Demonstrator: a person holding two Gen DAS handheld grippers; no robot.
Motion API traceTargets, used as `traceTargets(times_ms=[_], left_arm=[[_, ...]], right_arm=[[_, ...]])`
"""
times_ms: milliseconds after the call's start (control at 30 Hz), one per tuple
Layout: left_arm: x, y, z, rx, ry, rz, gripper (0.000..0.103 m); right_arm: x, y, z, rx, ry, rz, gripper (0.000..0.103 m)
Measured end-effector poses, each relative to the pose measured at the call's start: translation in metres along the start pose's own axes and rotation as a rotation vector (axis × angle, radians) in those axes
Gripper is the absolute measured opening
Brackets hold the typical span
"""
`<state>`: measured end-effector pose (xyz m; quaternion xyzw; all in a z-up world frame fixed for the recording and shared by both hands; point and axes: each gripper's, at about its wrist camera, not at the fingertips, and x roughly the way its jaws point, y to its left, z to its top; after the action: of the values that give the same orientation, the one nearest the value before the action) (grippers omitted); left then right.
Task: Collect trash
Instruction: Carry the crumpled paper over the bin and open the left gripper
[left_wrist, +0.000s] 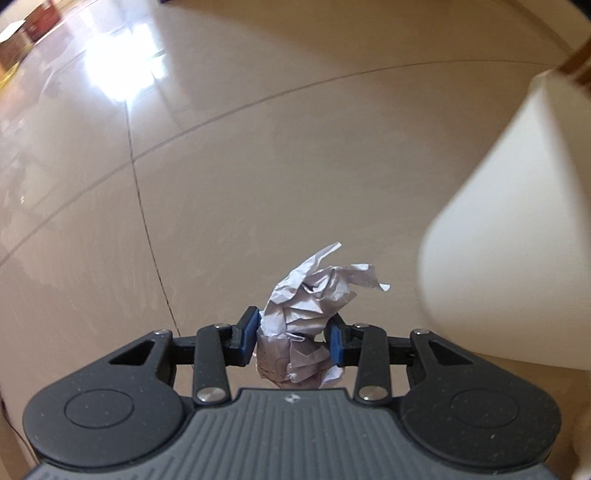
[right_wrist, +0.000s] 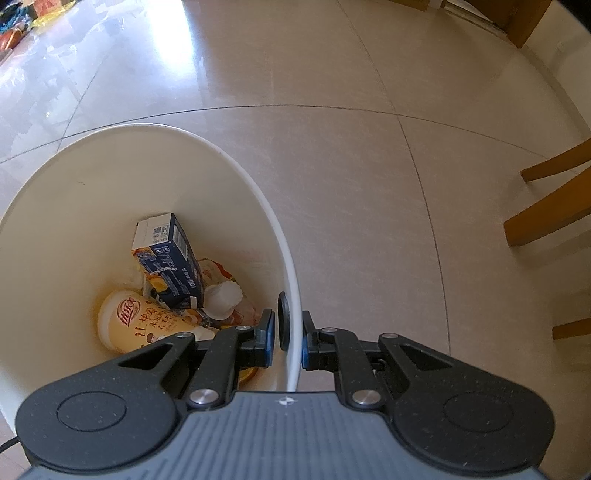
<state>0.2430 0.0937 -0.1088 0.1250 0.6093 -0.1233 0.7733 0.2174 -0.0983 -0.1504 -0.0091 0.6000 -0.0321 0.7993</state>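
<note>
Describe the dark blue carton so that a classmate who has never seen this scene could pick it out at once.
Find the white bin on the tiled floor, its rim pinched by the right tongs. Inside, among the rubbish, the dark blue carton leans on end above a yellow cup lying on its side. It is the only boxy, dark blue item there, with a barcode on one face.

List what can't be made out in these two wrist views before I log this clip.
- Left wrist view: the white bin is blurred and cut off by the right edge; its opening is not visible.
- Left wrist view: the lower end of the crumpled paper is hidden behind the left gripper.
- Right wrist view: trash under the carton and cup is covered, partly by the right gripper.
</note>
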Motion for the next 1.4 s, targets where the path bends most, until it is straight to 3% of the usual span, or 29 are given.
traceTargets(times_ms=[167, 300, 533, 600, 633, 667, 733, 900, 1167, 1400], left_arm=[[-0.078, -0.029, 0.021, 0.077, -0.066, -0.043, 0.037], [-0.121, -0.067, 0.041, 0.126, -0.132, -0.128, 0.037], [-0.125, -0.133, 0.065, 0.169, -0.153, -0.27, 0.042], [-0.123, -0.15, 0.066, 0.145, -0.155, -0.288, 0.06], [-0.12, -0.155, 0.067, 0.141, -0.157, -0.286, 0.081], [-0.119, -0.159, 0.067, 0.14, -0.169, -0.277, 0.088], [-0.122, -0.168, 0.062, 0.152, -0.202, -0.269, 0.088], [-0.121, -0.168, 0.056, 0.165, -0.197, -0.254, 0.092], [-0.12, -0.168, 0.045, 0.155, -0.216, -0.137, 0.094], [-0.122, -0.163, 0.036, 0.106, -0.169, -0.102, 0.095]], right_arm=[[-0.003, -0.004, 0.0, 0.011, -0.006, 0.022, 0.016], [-0.005, -0.005, 0.0, 0.005, -0.011, 0.03, 0.016], [-0.009, -0.007, 0.0, 0.018, -0.021, 0.031, 0.016], [-0.008, -0.005, -0.001, 0.015, -0.022, 0.032, 0.016], [-0.008, -0.004, -0.001, 0.011, -0.022, 0.03, 0.016], [-0.008, -0.004, -0.001, 0.011, -0.022, 0.031, 0.016], [-0.008, -0.005, -0.001, 0.015, -0.021, 0.038, 0.016], [-0.01, -0.008, -0.001, 0.015, -0.02, 0.047, 0.016], [-0.011, -0.01, 0.0, 0.014, -0.016, 0.054, 0.017], [-0.015, -0.009, 0.0, 0.019, 0.012, 0.086, 0.03]])
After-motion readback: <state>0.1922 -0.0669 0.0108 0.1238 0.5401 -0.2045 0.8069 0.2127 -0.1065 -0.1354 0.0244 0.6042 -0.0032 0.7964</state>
